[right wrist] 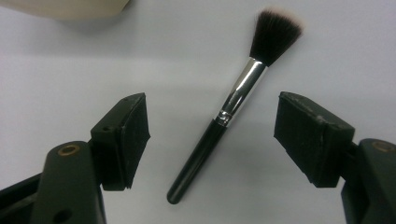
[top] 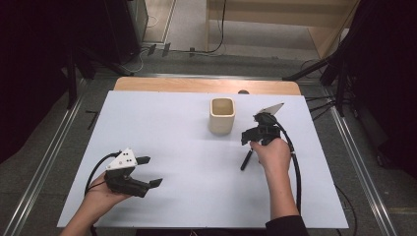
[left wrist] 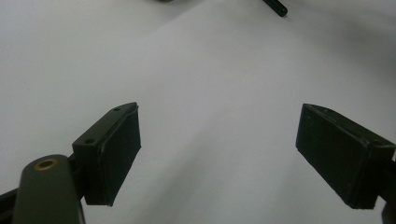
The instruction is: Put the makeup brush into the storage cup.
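A makeup brush (right wrist: 219, 123) with a black handle, silver ferrule and dark bristles lies flat on the white table sheet (top: 172, 123). My right gripper (right wrist: 212, 109) hangs over it, open, one jaw on each side of the brush and neither pad touching it. In the high view the right gripper (top: 255, 140) points down just right of a cream cup (top: 222, 115), and the brush handle (top: 246, 160) sticks out below it. My left gripper (top: 152, 171) rests near the front left, open, with nothing between its jaws (left wrist: 217, 121).
The cup's base (right wrist: 65, 7) lies at the top left of the right gripper view. The brush handle's tip (left wrist: 275, 5) shows far off in the left gripper view. A wooden table edge (top: 206, 84) runs behind the sheet.
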Demonstrator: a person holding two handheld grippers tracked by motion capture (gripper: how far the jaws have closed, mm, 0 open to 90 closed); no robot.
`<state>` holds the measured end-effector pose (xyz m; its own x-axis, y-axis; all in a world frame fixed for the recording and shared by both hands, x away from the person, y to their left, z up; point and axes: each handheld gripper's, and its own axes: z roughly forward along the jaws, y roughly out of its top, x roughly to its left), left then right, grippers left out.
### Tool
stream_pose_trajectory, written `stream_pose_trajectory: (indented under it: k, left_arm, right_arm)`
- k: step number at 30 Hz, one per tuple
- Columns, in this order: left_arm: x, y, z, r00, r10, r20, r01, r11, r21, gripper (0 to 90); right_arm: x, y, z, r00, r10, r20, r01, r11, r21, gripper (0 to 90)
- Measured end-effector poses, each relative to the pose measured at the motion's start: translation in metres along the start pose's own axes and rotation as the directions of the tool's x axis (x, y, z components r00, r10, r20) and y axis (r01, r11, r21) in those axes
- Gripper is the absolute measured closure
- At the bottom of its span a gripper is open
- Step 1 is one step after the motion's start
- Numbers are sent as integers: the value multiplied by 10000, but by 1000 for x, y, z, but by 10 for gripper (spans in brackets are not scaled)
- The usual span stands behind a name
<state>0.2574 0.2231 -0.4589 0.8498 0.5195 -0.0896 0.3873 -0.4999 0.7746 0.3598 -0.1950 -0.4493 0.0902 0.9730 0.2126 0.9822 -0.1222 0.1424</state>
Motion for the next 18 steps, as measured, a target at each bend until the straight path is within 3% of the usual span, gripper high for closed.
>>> stream_pose_trajectory:
  k: [3, 4, 7, 9, 10, 18]
  left_arm:
    - [0, 0, 0, 10000, -15, 3, 15, 10000, 10, 146]
    - [0, 0, 0, 10000, -17, 7, 17, 10000, 0, 146]
    - [0, 0, 0, 10000, -52, 7, 52, 10000, -29, 146]
    - [0, 0, 0, 10000, -62, 26, 63, 10000, -22, 146]
    - [0, 0, 0, 10000, -17, 42, 17, 10000, -37, 146]
    - [0, 0, 0, 10000, -1, 53, 1, 10000, -29, 146]
  right_arm:
    - [4, 1, 1, 9993, 216, 299, -216, 9998, -24, 285]
    - [5, 3, 2, 9959, 495, 760, -496, 9988, -12, 286]
    - [4, 5, 3, 9904, 1020, 935, -1024, 9947, -13, 291]
    - [4, 5, 3, 9890, 1097, 995, -1100, 9939, -20, 291]
    - [3, 6, 4, 9846, 1239, 1234, -1242, 9922, -55, 296]
    - [0, 9, 13, 9804, 1638, 1097, -1726, 9820, 763, 294]
